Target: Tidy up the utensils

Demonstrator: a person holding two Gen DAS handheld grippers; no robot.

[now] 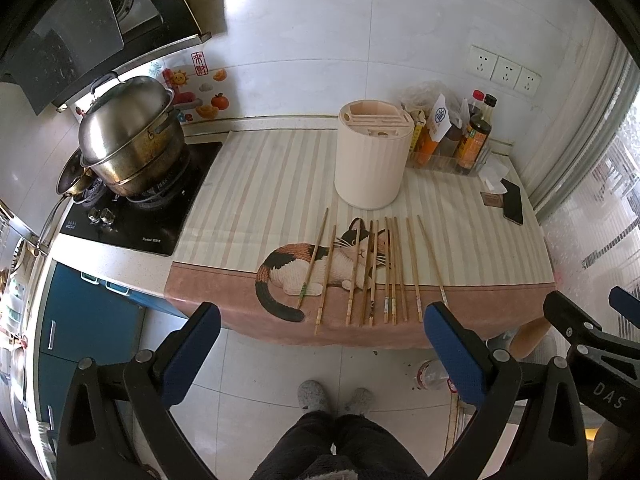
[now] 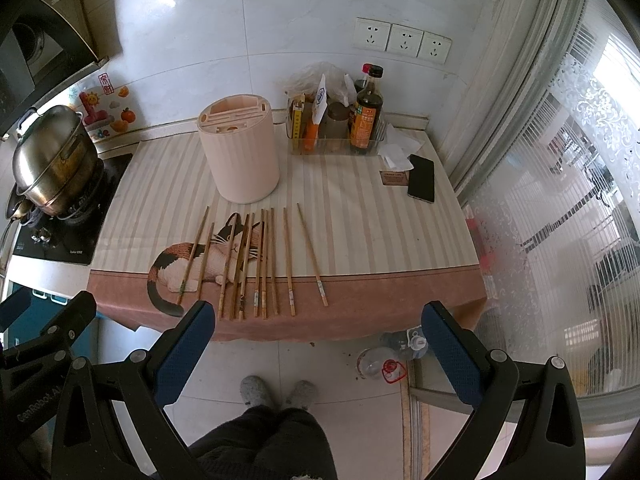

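Several wooden chopsticks [image 1: 372, 270] lie side by side near the front edge of a table with a cat-print cloth [image 1: 256, 200]; they show in the right wrist view [image 2: 256, 260] too. A cream round utensil holder [image 1: 374, 152] with slots on top stands upright behind them, also in the right wrist view [image 2: 242, 152]. My left gripper [image 1: 320, 340] is open and empty, held in front of the table edge, short of the chopsticks. My right gripper [image 2: 316, 336] is open and empty at the same distance, to the right of the left one.
A steel pot [image 1: 128, 136] sits on a gas stove [image 1: 132, 216] at the left. A clear tray of sauce bottles [image 2: 352, 120], tissues and a black phone [image 2: 422, 178] stand at the back right. Plastic bottles [image 2: 384, 360] lie on the floor below the table. A glass door [image 2: 560, 200] is on the right.
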